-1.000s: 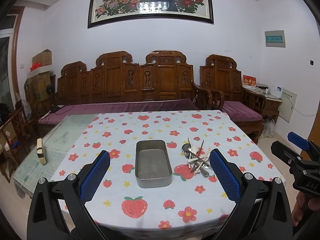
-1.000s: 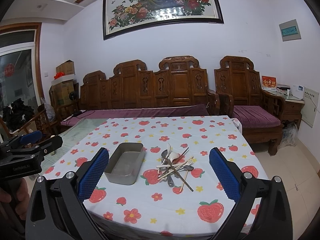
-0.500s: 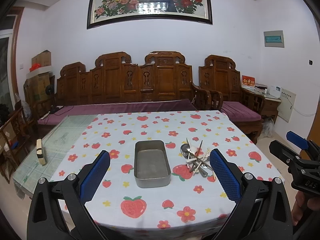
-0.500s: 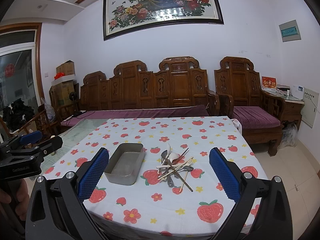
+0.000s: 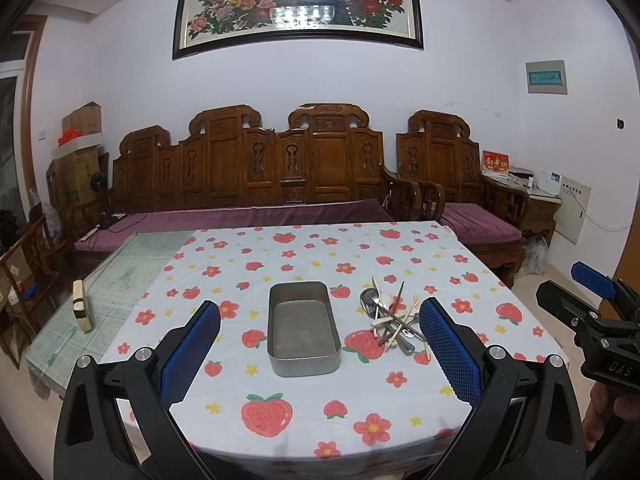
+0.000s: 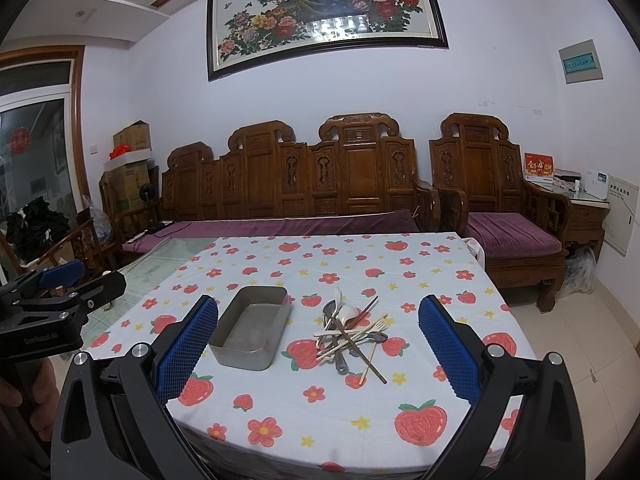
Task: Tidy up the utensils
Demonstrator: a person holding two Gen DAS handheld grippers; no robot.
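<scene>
Rectangular grey metal tin (image 5: 303, 328), empty, lay mid-tablecloth (image 5: 304, 416); tangled pile of spoons, fork and chopsticks (image 6: 352, 332) just beside. Left gripper (image 5: 320, 354) and right gripper (image 6: 318, 350): jaws apart, holding nothing.

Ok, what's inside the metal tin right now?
Nothing visible: the metal tin shows only its bare floor. All utensils lie heaped on the tablecloth to its right. In the right wrist view the near wall hides a strip of floor; the left wrist view shows the floor bare.

A: Utensil pile (image 6: 352, 334), how many pcs?
B: Too tangled to count. Lower ones hidden under the top ones.
A: Table (image 5: 304, 452)?
B: Near edge cut off by frame bottom.
</scene>
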